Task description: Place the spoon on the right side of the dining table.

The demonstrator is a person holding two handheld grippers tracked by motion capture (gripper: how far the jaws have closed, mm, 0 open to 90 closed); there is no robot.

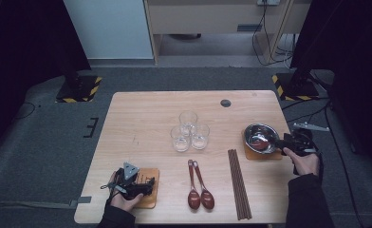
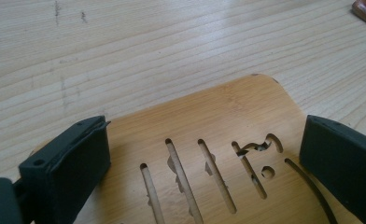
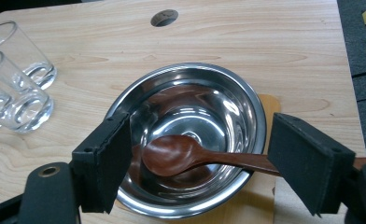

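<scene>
Between the spread jaws of the right gripper lies the spoon, bowl-end in the steel bowl, handle running rightward past one jaw

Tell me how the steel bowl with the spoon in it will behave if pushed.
The steel bowl looks thin and polished, so probably light and slippery to pinch. It sits on a wooden coaster and would likely slide off. The wooden spoon leaning over its rim may shift or tip out.

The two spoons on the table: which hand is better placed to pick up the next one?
Left, probably. The left tongs hover open over the coaster, just beside the spoons. The right tongs sit farther off at the bowl, with the chopsticks between.
</scene>
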